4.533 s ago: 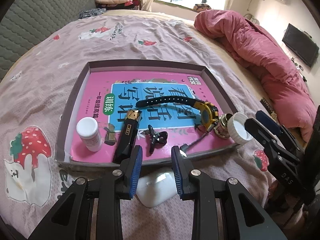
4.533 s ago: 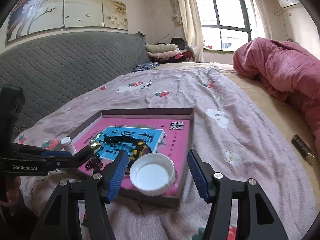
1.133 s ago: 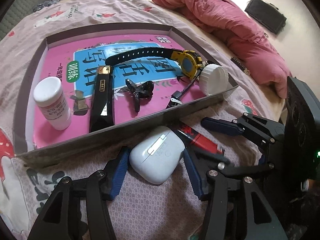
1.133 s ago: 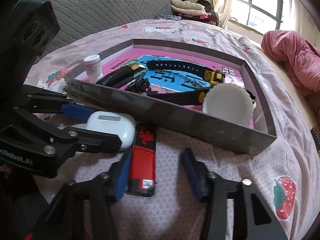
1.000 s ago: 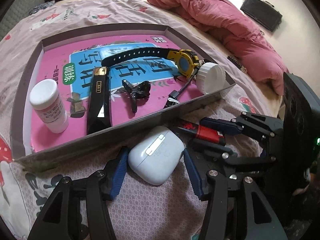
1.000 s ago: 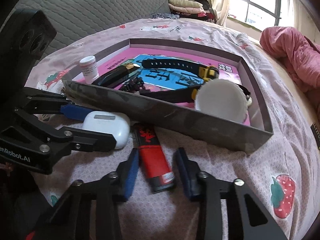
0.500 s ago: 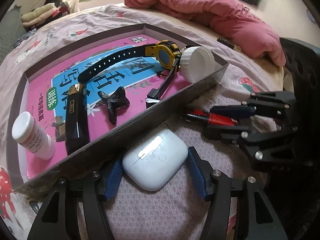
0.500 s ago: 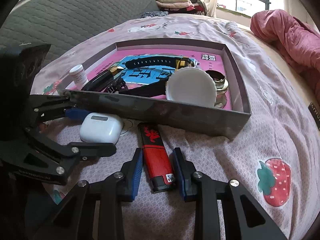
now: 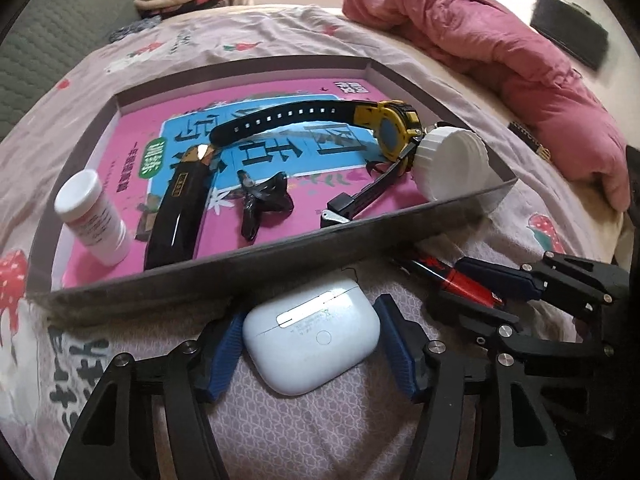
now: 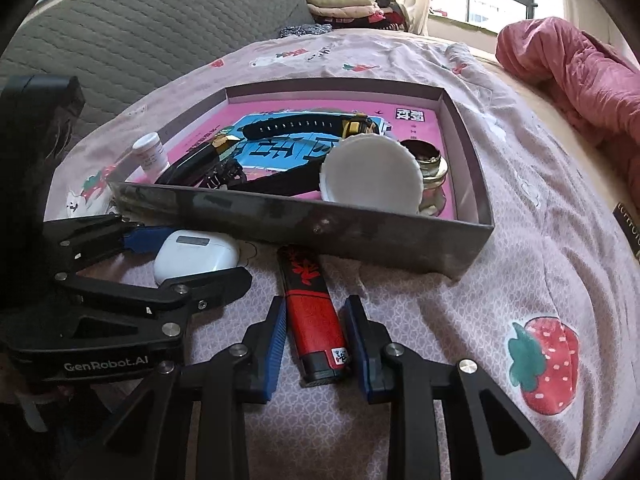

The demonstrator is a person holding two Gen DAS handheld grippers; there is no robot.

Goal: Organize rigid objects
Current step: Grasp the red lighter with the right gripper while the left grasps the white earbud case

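Note:
A white earbud case [image 9: 311,333] lies on the bedspread just outside the grey tray's near wall [image 9: 240,272]. My left gripper [image 9: 312,344] straddles the case, its blue pads close on both sides with small gaps. A red and black lighter [image 10: 316,320] lies on the bed to the right of the case. My right gripper [image 10: 316,340] straddles the lighter, pads almost touching it. The case also shows in the right wrist view [image 10: 196,256], and the lighter in the left wrist view [image 9: 452,276]. The tray holds a yellow and black watch [image 9: 384,128], a white lid [image 9: 452,164], a white bottle [image 9: 92,220], a black bar [image 9: 180,216] and a black clip [image 9: 260,200].
The tray [image 10: 464,136] sits on a pink bedspread with a pink book as its floor. A small jar [image 10: 428,164] stands behind the white lid. A pink quilt [image 9: 480,52] is heaped at the right. A grey headboard [image 10: 140,20] runs along the left. A dark bar [image 9: 528,136] lies at the bed's edge.
Both grippers have come down beside the tray. The left one has narrowed around the earbud case and the right one around the lighter. Earlier the right gripper held the white lid, which now rests in the tray.

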